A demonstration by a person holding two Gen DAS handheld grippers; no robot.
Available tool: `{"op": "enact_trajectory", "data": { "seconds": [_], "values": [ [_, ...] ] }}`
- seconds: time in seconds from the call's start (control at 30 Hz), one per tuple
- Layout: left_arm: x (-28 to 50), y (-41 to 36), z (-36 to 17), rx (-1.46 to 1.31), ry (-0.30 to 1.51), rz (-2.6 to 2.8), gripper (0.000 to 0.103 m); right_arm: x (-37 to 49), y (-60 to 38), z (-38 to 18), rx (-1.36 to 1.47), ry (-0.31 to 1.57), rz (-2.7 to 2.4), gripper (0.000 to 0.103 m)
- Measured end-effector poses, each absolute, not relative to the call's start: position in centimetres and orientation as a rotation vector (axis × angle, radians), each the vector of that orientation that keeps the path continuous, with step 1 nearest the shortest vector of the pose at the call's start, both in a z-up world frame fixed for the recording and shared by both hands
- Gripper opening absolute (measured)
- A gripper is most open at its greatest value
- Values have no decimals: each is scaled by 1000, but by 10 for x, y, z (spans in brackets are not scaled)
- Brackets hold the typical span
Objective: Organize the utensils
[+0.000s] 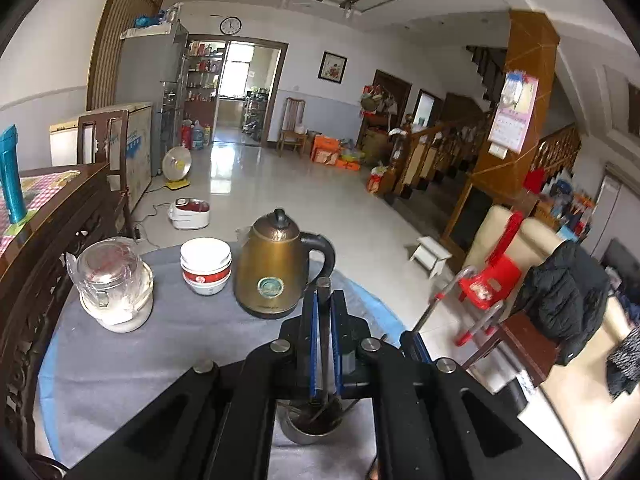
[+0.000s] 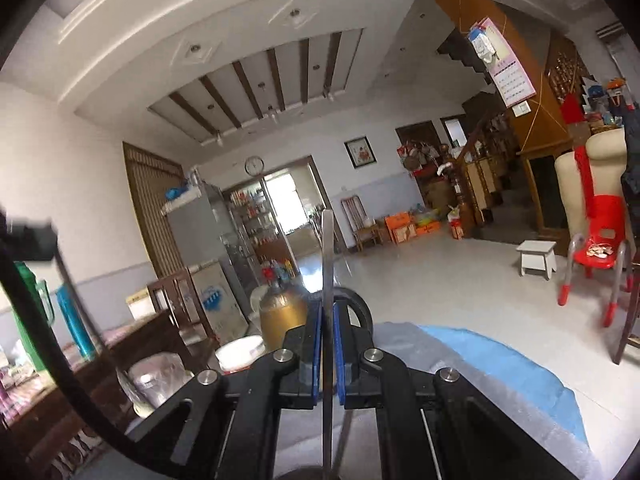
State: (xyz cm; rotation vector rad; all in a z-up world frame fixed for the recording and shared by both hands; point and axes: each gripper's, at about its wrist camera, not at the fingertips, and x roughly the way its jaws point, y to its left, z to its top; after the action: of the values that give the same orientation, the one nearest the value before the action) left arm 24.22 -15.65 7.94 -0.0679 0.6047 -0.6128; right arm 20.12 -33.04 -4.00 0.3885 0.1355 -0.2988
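In the left wrist view the left gripper (image 1: 324, 304) fills the lower centre of the frame, its fingers (image 1: 313, 344) pressed in on a thin dark utensil handle (image 1: 324, 320) that stands nearly upright between the blue pads. The top of the handle pokes out above the fingertips, and its lower end runs down into a small metal cup (image 1: 310, 428) at the bottom centre of the frame. Whether the utensil's end rests in the cup or hangs just over it cannot be told, because the gripper body hides the join. The cup looks like the collecting point for the utensils, which would explain the upright hold: a handle kept vertical drops in or lifts out without catching the rim.

In the right wrist view the right gripper (image 2: 328, 340) also pinches a utensil, a flat silver strip (image 2: 328, 256) that rises well past the fingertips toward the middle of the frame and runs down out of the bottom edge. Its working end is out of sight, so what kind of utensil it is stays unclear.

On the worktop (image 1: 168, 344), covered with a grey cloth, the upper left part of the left view holds a brass-coloured kettle (image 1: 276, 268), a stack of white bowls (image 1: 206, 264) and a lidded glass jar (image 1: 114, 284). These stand in a row along the far side, well apart from the cup, leaving the near side free for both hands to work.
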Motion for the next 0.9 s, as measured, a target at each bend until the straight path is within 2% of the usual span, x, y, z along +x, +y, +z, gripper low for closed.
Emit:
{"op": "enact_trajectory", "data": {
  "seconds": [0.37,0.43,0.47,0.5,0.53,0.57,0.6,0.73,0.9],
  "values": [
    [252,-164,8,3,792,-584,7,174,-352,-66,509,272,-200,9],
    [243,-154,9,21,772,-578,11,163,-353,-67,531,289,-171,10],
    [236,-148,10,37,749,-567,19,159,-354,-66,545,290,-160,11],
    [232,-143,10,51,732,-558,27,151,-356,-67,571,284,-147,18],
    [225,-134,10,61,710,-539,43,144,-357,-68,593,277,-140,31],
    [221,-126,10,62,695,-530,48,136,-355,-69,611,270,-135,40],
    [215,-115,9,67,675,-518,48,126,-355,-72,632,254,-123,60],
    [204,-72,-9,93,676,-447,49,102,-340,-74,593,267,-109,61],
    [204,-19,-58,66,790,-338,50,83,-304,-94,495,345,-56,60]
  ]
}}
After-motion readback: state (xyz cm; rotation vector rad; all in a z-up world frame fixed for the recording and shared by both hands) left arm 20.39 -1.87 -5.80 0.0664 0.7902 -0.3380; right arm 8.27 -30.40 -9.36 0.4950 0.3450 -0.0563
